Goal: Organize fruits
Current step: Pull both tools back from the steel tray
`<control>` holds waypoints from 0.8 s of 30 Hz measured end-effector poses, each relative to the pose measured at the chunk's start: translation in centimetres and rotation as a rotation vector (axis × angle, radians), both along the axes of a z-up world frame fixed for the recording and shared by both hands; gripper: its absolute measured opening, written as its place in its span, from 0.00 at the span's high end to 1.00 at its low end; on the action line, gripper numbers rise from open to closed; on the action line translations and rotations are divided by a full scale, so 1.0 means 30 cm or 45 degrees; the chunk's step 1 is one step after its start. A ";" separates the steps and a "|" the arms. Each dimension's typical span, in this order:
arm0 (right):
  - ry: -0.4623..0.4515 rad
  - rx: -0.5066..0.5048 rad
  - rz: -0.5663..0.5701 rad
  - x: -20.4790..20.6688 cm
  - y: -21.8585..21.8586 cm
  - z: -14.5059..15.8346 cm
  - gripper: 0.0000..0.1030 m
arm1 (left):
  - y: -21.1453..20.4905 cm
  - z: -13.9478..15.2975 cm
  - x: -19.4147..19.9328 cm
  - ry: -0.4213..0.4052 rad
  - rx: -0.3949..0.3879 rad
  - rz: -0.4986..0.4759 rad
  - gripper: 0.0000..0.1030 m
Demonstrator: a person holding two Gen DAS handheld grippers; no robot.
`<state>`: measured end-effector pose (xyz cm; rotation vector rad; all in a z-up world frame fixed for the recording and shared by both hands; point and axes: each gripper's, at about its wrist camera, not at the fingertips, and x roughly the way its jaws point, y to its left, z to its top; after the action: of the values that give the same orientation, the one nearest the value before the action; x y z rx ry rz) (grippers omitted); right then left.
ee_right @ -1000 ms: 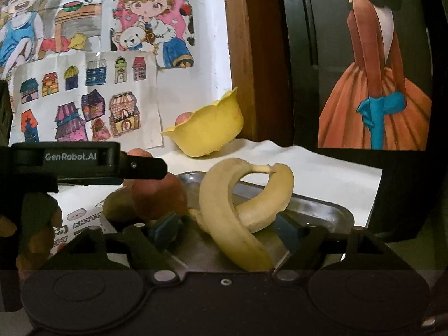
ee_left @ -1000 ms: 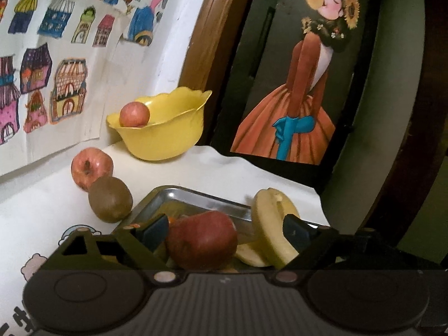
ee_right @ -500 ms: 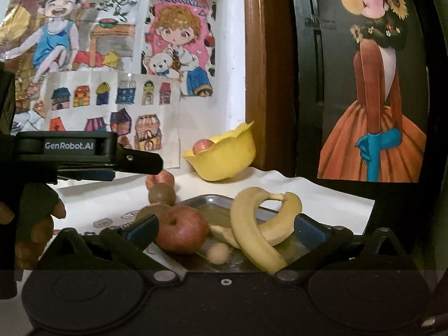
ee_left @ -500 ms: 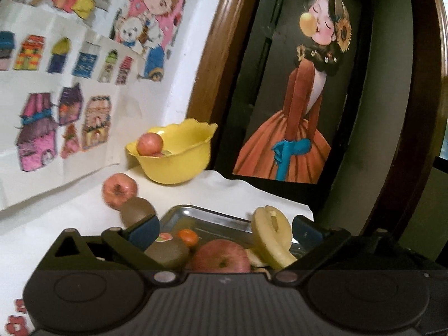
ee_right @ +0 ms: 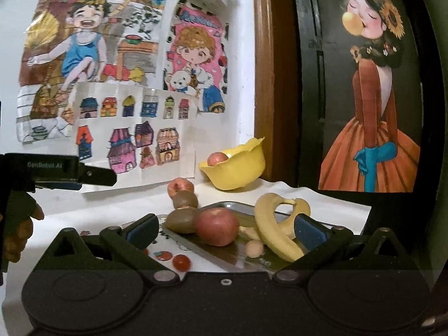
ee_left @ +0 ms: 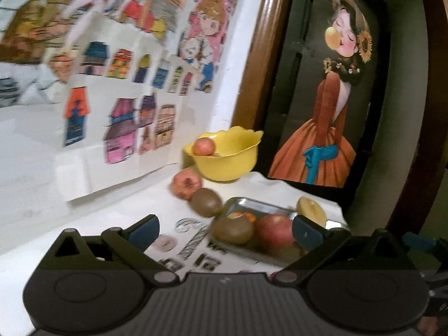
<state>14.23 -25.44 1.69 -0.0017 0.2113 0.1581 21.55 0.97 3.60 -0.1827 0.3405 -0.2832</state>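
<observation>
Left gripper (ee_left: 225, 228): jaws are spread wide and nothing is held; it is raised above the near part of the tabletop (ee_left: 117, 207). In the right wrist view its body (ee_right: 58, 172) is seen at the left, gripped by a hand (ee_right: 19, 232).

Apple (ee_right: 180, 187) and kiwi (ee_right: 185, 199): set touching on the cloth, toward the back edge.

Yellow bowl (ee_right: 238, 173): placed at the back edge by the wall, with one apple (ee_right: 217, 159) inside.

Metal tray (ee_right: 224, 254): placed near the right edge; a kiwi (ee_right: 180, 219), a red apple (ee_right: 216, 226), a small pale fruit (ee_right: 254, 248) and bananas (ee_right: 273, 229) are contained.

Right gripper (ee_right: 225, 228): jaws are spread wide, nothing is held, poised before the tray.
</observation>
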 end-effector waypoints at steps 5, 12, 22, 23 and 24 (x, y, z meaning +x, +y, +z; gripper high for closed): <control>0.018 -0.026 0.025 -0.064 0.066 -0.013 0.01 | 0.080 -0.030 -0.079 0.013 0.017 0.038 0.00; 0.129 -0.048 0.069 -0.122 0.138 -0.049 0.01 | 0.150 -0.089 -0.163 0.060 0.028 0.068 0.00; 0.289 -0.125 0.048 -0.114 0.194 -0.094 0.01 | 0.184 -0.143 -0.213 0.095 0.075 0.067 0.00; 0.297 -0.127 0.050 -0.110 0.194 -0.097 0.01 | 0.184 -0.145 -0.214 0.097 0.078 0.066 0.00; 0.305 -0.131 0.052 -0.105 0.198 -0.100 0.01 | 0.183 -0.146 -0.214 0.099 0.083 0.064 0.00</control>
<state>11.07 -19.52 -1.30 -0.0896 0.4584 0.1877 15.14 6.47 -0.78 -0.1381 0.4208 -0.2152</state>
